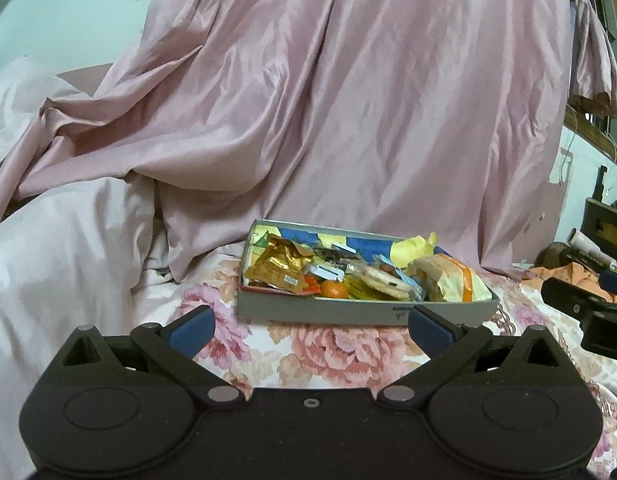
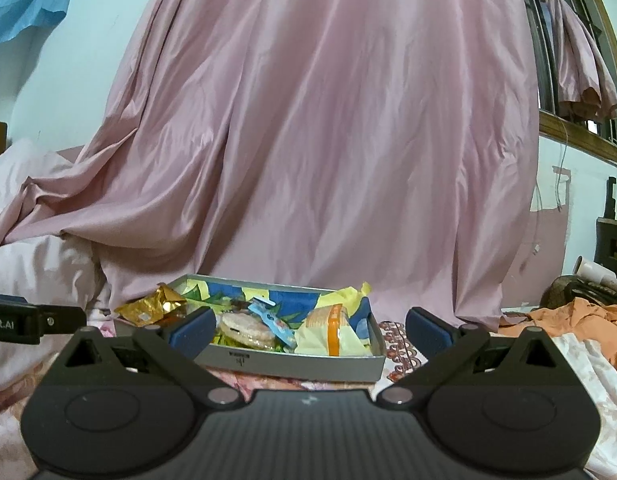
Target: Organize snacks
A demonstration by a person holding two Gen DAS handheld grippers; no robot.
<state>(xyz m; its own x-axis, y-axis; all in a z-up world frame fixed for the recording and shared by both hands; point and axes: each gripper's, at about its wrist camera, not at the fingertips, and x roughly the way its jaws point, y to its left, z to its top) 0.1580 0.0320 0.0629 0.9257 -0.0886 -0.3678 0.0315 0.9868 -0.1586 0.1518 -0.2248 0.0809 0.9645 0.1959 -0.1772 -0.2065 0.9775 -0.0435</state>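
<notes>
Black linkage arms and blue fingertip pads fill the bottom of both wrist views, and each gripper is seen spread wide with nothing held between its pads. In the left wrist view the left gripper is set low in the frame, and the grey snack tray lies just ahead of it and a little right of centre, resting on the floral bedspread with its long axis running from left to right across the picture. The gold packet is piled at the tray's left end, the small orange fruit near its front wall, the round wrapped biscuit toward the middle, and the yellow-and-orange bag at the right end. In the right wrist view the right gripper is seen closer in: the tray's front wall appears directly between the spread pads, at lower centre. The right gripper is therefore judged the nearer, with the biscuit and the bag straight ahead of it, while the gold packet lies more toward the left gripper's side.
</notes>
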